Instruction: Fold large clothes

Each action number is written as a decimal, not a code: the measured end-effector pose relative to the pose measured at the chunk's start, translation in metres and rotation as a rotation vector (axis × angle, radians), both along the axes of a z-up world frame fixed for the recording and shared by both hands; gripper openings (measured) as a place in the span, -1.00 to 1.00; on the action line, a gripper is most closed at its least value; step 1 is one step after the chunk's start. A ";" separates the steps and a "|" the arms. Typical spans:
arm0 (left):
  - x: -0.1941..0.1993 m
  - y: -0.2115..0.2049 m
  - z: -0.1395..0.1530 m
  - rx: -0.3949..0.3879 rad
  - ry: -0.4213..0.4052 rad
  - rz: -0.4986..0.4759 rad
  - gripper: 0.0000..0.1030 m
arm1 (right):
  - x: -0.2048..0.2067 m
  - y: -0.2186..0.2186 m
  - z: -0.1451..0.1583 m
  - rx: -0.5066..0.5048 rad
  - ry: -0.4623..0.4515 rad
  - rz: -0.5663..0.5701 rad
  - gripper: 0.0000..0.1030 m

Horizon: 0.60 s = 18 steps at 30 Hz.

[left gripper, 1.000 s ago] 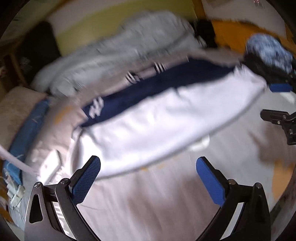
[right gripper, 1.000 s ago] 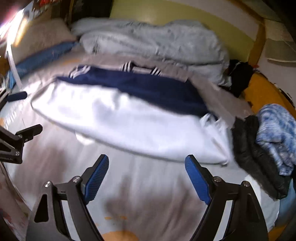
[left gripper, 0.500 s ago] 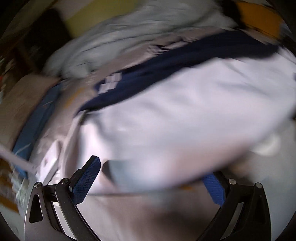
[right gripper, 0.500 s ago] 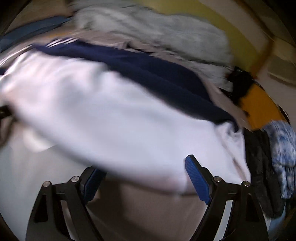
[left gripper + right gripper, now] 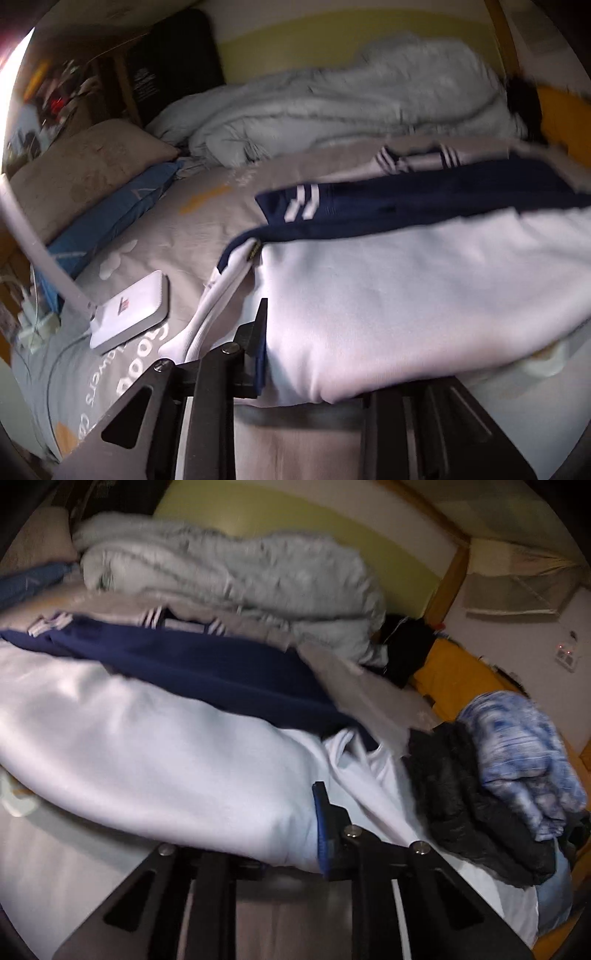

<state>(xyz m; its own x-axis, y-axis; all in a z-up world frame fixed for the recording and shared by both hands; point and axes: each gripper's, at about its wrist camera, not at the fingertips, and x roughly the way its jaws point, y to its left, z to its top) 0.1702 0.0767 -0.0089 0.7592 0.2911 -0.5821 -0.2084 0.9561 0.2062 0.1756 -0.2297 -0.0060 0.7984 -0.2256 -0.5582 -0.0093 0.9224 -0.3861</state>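
The white and navy sweatshirt [image 5: 406, 288] lies folded on the grey bedsheet [image 5: 207, 221]. The left gripper [image 5: 314, 369] is clamped on its near left edge, the right gripper [image 5: 280, 853] on its near right edge.

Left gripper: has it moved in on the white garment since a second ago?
Yes. The left gripper has advanced toward the grey duvet and now clamps the white garment's near edge.

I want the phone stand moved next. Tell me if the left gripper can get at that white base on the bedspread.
Probably not yet. The left gripper looks shut on the white and navy garment. The white base lies uncovered on the bedspread to its left, so releasing the cloth first should leave the way free.
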 end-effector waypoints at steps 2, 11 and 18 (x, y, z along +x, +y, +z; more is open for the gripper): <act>-0.017 0.005 0.016 -0.055 0.002 -0.004 -0.50 | -0.015 -0.006 0.017 0.059 -0.009 0.005 -0.67; -0.121 -0.005 0.037 -0.056 0.017 -0.111 -0.50 | -0.105 -0.021 0.043 0.155 0.045 0.075 -0.66; -0.144 -0.010 0.033 -0.041 0.037 -0.111 -0.50 | -0.124 -0.022 0.040 0.128 0.043 0.101 -0.65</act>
<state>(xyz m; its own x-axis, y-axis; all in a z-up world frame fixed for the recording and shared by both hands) 0.0264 0.0666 0.0237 0.7630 0.1815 -0.6204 -0.0933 0.9807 0.1721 0.0512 -0.2514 0.0342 0.7879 -0.0699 -0.6118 -0.1189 0.9575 -0.2626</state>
